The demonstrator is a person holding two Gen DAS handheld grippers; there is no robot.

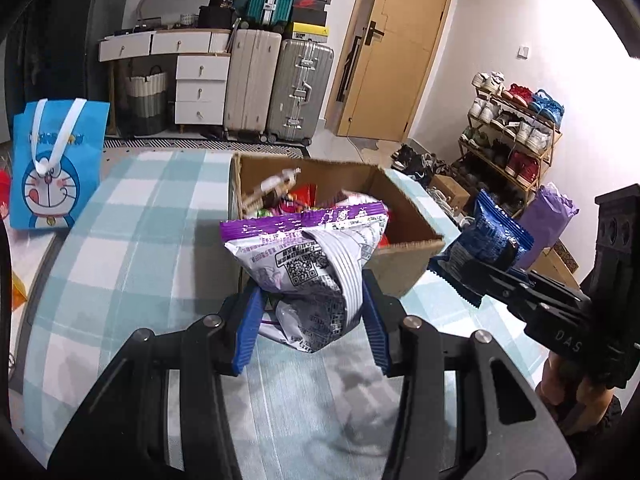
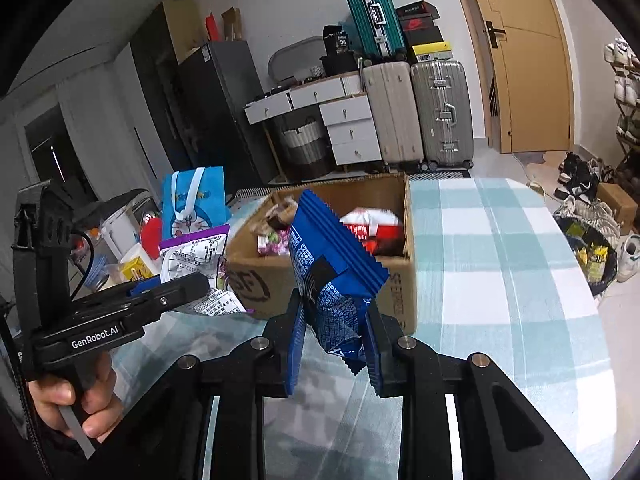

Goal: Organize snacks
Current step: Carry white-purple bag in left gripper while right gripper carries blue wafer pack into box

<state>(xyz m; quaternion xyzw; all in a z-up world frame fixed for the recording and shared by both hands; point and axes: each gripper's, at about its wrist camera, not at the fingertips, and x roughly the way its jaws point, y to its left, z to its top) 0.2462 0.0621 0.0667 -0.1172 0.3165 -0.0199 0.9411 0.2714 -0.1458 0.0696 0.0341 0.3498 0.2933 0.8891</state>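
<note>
A brown cardboard box (image 1: 404, 258) of mixed snacks stands on the checked tablecloth; it also shows in the right wrist view (image 2: 394, 300). My left gripper (image 1: 310, 316) is shut on a purple-and-white snack bag (image 1: 308, 256), held just in front of the box's near wall. My right gripper (image 2: 334, 340) is shut on a blue snack bag (image 2: 332, 264), held above the table before the box. The right gripper with its blue bag (image 1: 486, 240) shows at the right of the left wrist view. The left gripper with its purple bag (image 2: 192, 256) shows at the left of the right wrist view.
A blue Doraemon gift bag (image 1: 52, 168) stands at the table's left edge. Small items (image 2: 132, 260) crowd the far left. A purple bag (image 1: 548, 220) and a shoe rack (image 1: 516, 136) are off the right side. Suitcases (image 1: 276, 88) and drawers stand by the far wall.
</note>
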